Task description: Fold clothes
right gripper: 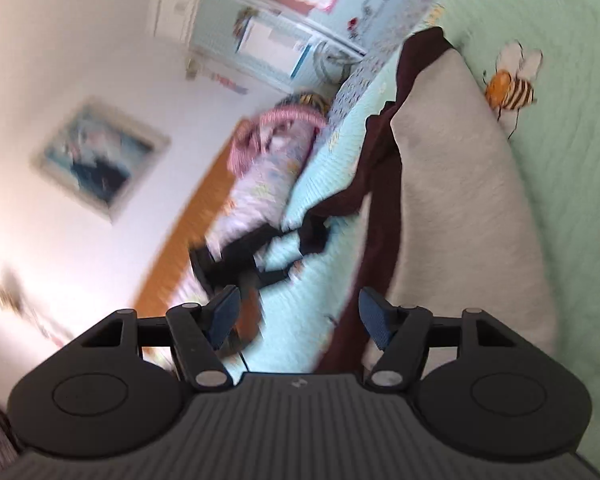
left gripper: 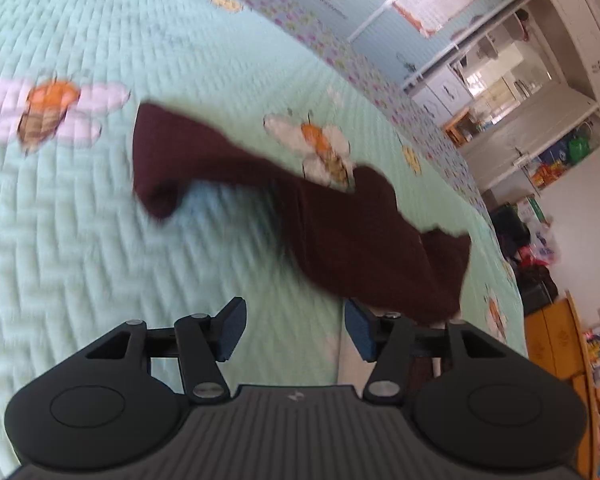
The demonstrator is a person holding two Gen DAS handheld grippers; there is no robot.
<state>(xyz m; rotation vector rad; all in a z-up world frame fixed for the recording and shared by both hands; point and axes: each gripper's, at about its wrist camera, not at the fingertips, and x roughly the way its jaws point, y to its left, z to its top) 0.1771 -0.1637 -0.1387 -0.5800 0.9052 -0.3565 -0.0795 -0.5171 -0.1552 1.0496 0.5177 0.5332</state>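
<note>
A dark maroon garment [left gripper: 340, 236] lies rumpled across the mint quilted bedspread [left gripper: 100, 240], one end reaching toward the left and the other down to the right. My left gripper [left gripper: 296, 328] hovers over the quilt just short of the garment's near edge, open, with nothing between its blue pads. In the right wrist view the maroon garment [right gripper: 380, 184] runs in a dark strip beside a grey cloth [right gripper: 452, 200] on the bed. My right gripper [right gripper: 298, 318] is open and empty, its right pad close to the maroon strip.
The bedspread carries bee appliqués [left gripper: 324, 148]. A floral pillow [right gripper: 260, 176] and a wooden headboard [right gripper: 188, 232] lie ahead of the right gripper, with dark items [right gripper: 260, 256] near them. Cabinets and clutter [left gripper: 540, 208] stand beyond the bed's edge.
</note>
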